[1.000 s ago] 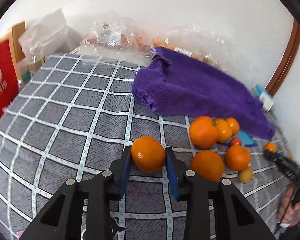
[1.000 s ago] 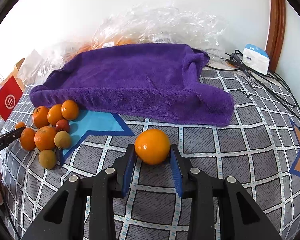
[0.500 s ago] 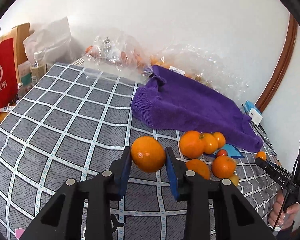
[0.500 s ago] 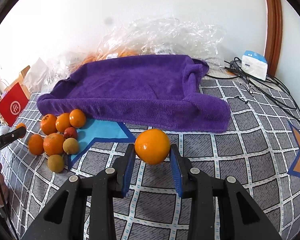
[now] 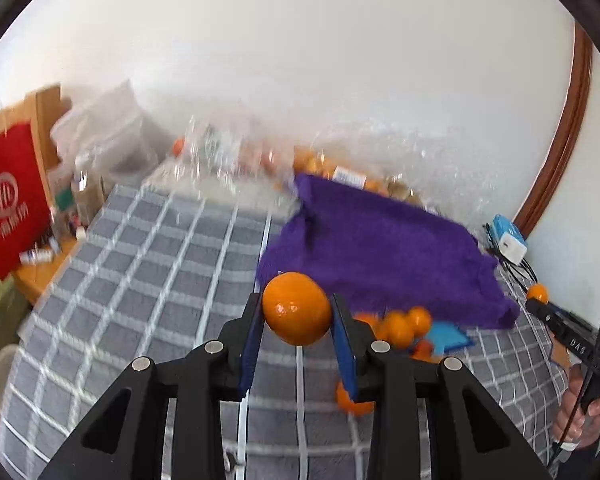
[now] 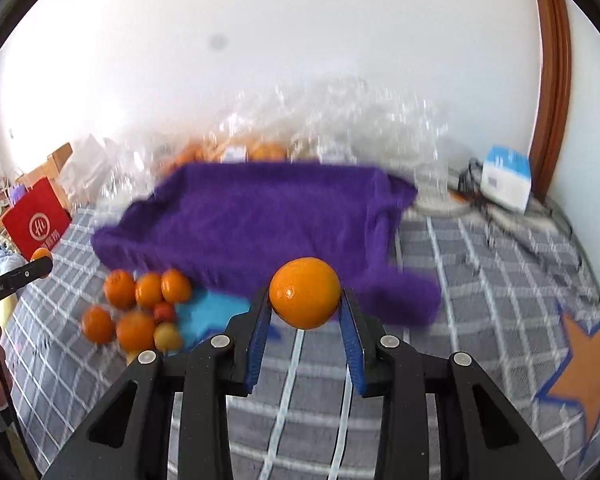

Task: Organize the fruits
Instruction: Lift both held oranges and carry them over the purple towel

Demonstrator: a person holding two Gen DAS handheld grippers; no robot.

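My left gripper (image 5: 297,316) is shut on an orange (image 5: 297,309) and holds it up above the checked cloth. My right gripper (image 6: 305,304) is shut on another orange (image 6: 305,293), also lifted. A purple towel-lined tray (image 6: 260,216) lies ahead of both; it also shows in the left wrist view (image 5: 376,248). A heap of several oranges and small fruits (image 6: 140,312) lies on the cloth at the tray's near left corner, seen in the left wrist view as a heap (image 5: 400,328) just right of my left gripper.
Clear plastic bags with fruit (image 6: 300,136) lie behind the tray against the wall. A red bag (image 5: 10,200) stands at the far left. A white and blue box (image 6: 506,178) and cables sit at the right. An orange star (image 6: 584,376) marks the cloth.
Both grippers have risen with their oranges and tilted up, so the cloth, tray and fruit heap sit lower and farther in both views. Both views are motion-blurred now.
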